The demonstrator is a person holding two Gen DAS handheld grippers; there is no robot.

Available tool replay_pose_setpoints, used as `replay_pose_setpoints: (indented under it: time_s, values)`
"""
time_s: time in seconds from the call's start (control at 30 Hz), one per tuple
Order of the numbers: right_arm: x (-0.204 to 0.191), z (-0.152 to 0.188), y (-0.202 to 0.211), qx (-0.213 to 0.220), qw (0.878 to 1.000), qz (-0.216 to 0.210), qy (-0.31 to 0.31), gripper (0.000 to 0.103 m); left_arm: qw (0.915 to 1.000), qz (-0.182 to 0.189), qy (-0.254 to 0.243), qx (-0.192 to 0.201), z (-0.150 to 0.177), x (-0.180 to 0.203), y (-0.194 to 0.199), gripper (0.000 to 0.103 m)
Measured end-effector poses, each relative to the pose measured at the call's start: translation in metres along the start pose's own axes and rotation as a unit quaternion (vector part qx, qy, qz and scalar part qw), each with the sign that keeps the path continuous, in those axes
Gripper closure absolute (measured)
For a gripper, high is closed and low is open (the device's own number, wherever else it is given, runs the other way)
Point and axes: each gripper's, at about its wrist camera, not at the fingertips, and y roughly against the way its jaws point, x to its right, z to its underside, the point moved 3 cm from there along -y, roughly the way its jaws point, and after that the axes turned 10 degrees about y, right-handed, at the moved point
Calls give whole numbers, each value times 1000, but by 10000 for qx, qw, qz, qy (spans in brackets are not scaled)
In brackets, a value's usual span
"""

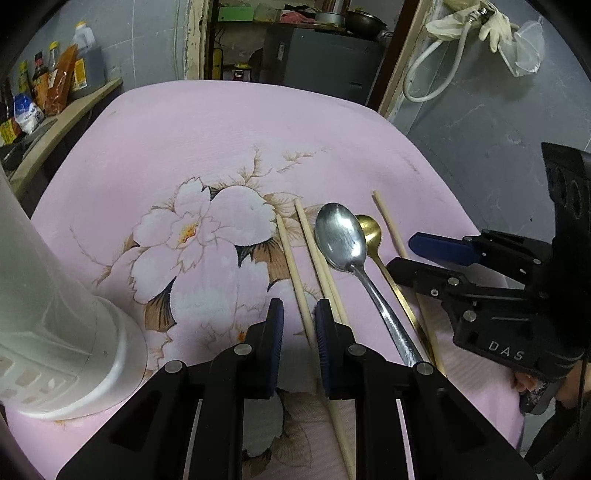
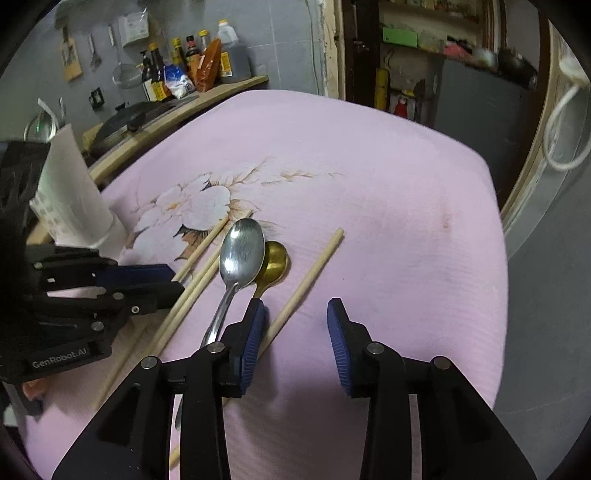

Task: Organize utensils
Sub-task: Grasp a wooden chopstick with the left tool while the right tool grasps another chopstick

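From the tall white plastic holder (image 1: 55,332) at the pink floral cloth's (image 1: 229,122) left edge, I see my left gripper (image 1: 299,347) barely parted around a light, stiff wooden chopstick (image 1: 295,273) mid-shaft, the slippery steel spoon (image 1: 341,238) beside it, my right gripper (image 2: 295,347) parted, grasping nothing.

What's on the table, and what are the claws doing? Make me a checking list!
Surface: pink flowered cloth, lying flat.
Job's things: four chopsticks, a silver spoon overlapping a gold spoon, all side by side; white slotted holder beside the left claw.
Clutter: nothing seen.
Claws: left claw open, one chopstick between its jaws; right claw open, a chopstick passing under one finger.
Cables: white hose looped on the wall.
Surroundings: sauce bottles on a shelf, gloves hanging.
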Motion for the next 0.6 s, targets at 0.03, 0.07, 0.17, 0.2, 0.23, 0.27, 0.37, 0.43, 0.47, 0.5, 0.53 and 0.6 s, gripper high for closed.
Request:
replay_pose_setpoints:
  time_s: [0.03,0.07,0.17,0.2,0.23,0.27,0.37,0.43,0.47,0.5,0.53,0.6]
  values:
    - [0,1,0,16,10000,-22,-18,71,10000,-33,-20,21,1,0,1,90]
    - [-1,1,2,39,10000,-5,0,72,9999,-100,-54,58,2,0,1,94]
    - [-7,2,5,73,9999,54,122,82,9999,-145,32,83,3,-3,4,98]
    - [-9,3,6,88,9998,59,151,88,9998,-120,108,79,4,-5,5,99]
    - [-11,4,8,95,9998,57,184,93,9998,-108,163,83,5,-6,7,99]
    - [-13,5,9,98,9997,57,204,94,9997,-95,215,92,7,-7,9,100]
    - [-15,11,14,98,9996,73,242,95,9994,-100,293,150,14,-11,18,100]
    - [-17,15,18,91,9996,71,267,96,9992,-93,355,187,20,-13,26,100]
    - [-18,16,18,87,9995,76,285,96,9990,-74,397,197,23,-14,29,100]
    - [-19,19,21,75,9994,85,313,96,9988,-40,450,197,27,-16,33,100]
    - [-20,22,23,63,9994,92,342,96,9985,5,509,177,31,-19,37,100]
    - [-24,26,28,37,9991,104,403,96,9983,87,569,128,38,-22,45,100]
